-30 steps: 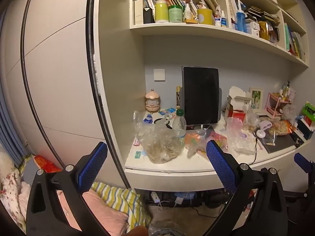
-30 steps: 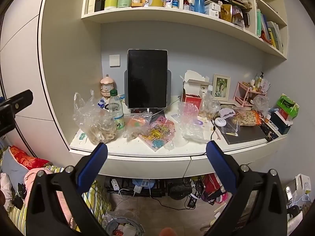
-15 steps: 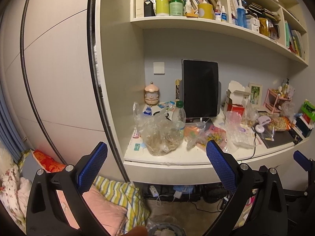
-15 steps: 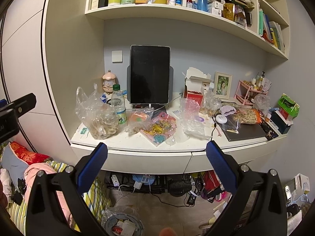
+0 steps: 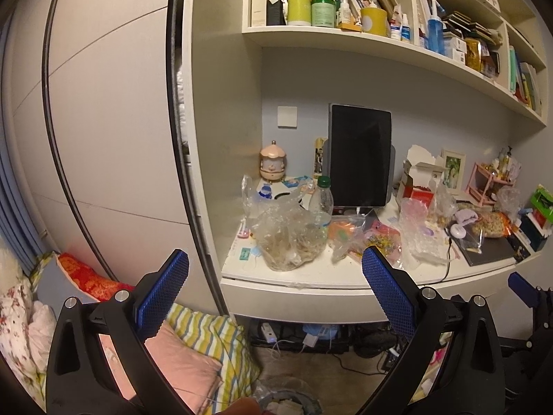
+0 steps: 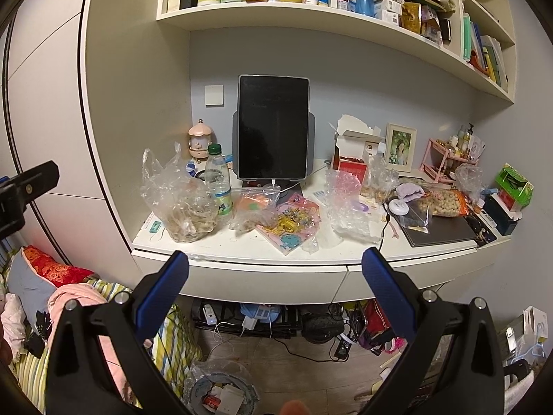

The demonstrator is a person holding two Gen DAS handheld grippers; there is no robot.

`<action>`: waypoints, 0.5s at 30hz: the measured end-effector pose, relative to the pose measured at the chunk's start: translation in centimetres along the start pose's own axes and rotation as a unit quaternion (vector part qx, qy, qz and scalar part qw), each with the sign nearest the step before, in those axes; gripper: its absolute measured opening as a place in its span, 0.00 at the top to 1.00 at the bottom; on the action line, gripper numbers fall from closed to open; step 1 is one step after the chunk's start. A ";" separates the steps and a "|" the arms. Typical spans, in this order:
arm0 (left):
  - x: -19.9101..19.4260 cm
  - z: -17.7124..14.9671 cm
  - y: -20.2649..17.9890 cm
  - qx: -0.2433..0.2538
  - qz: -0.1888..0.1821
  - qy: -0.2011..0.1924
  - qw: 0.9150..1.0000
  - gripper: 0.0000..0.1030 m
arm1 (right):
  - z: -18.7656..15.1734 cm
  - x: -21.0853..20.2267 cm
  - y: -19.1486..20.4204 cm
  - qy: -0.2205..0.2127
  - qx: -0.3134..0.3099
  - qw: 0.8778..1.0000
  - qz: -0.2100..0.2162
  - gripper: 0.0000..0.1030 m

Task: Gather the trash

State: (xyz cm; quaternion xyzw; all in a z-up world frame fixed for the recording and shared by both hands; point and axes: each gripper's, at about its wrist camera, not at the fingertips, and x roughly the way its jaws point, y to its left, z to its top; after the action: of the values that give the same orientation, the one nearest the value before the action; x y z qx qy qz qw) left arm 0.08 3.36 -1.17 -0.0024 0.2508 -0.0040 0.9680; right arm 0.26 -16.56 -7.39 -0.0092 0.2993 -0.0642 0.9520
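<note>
Both grippers are open and empty, held in front of a cluttered white desk (image 6: pixel 242 247). My left gripper (image 5: pixel 274 264) faces the desk's left end; my right gripper (image 6: pixel 274 264) faces its middle. On the desk lie a clear plastic bag with brownish scraps (image 6: pixel 181 204) (image 5: pixel 288 238), a plastic bottle with a green cap (image 6: pixel 217 181) (image 5: pixel 320 200), a bag with orange contents (image 6: pixel 254 207), a pink cartoon packet (image 6: pixel 292 221) and crumpled clear plastic (image 6: pixel 349 207). A bag-lined trash bin (image 6: pixel 219 392) stands on the floor below; it also shows in the left wrist view (image 5: pixel 287 399).
A black tablet on a stand (image 6: pixel 273 128) stands at the desk's back. An open box (image 6: pixel 352 148), photo frame (image 6: pixel 400 147), snack bag (image 6: pixel 444 202) and dark pad (image 6: pixel 439 230) fill the right side. Shelves (image 6: pixel 311 8) hang above. Pillows (image 5: pixel 193 363) and cables (image 6: pixel 276 325) lie below.
Both views have drawn back and tilted down a little: the desk sits higher and smaller in frame, and more floor and the trash bin show. Both grippers stay open.
</note>
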 end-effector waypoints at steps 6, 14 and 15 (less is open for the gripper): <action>0.3 -0.2 0.6 -0.005 0.001 0.007 1.000 0.05 | 0.0 0.2 0.6 0.004 -0.005 1.000 0.006 0.06; 1.2 -0.5 0.9 -0.003 0.011 0.022 1.000 0.05 | 0.3 1.1 1.4 0.011 -0.008 1.000 0.016 0.06; 1.2 -0.5 0.9 -0.002 0.012 0.022 1.000 0.05 | 0.2 1.1 1.4 0.012 -0.010 1.000 0.017 0.06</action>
State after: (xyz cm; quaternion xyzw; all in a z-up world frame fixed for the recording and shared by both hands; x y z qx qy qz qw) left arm 0.85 4.28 -2.23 -0.0016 0.2723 0.0077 0.9622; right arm 1.43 -15.31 -7.88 -0.0127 0.3111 -0.0451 0.9492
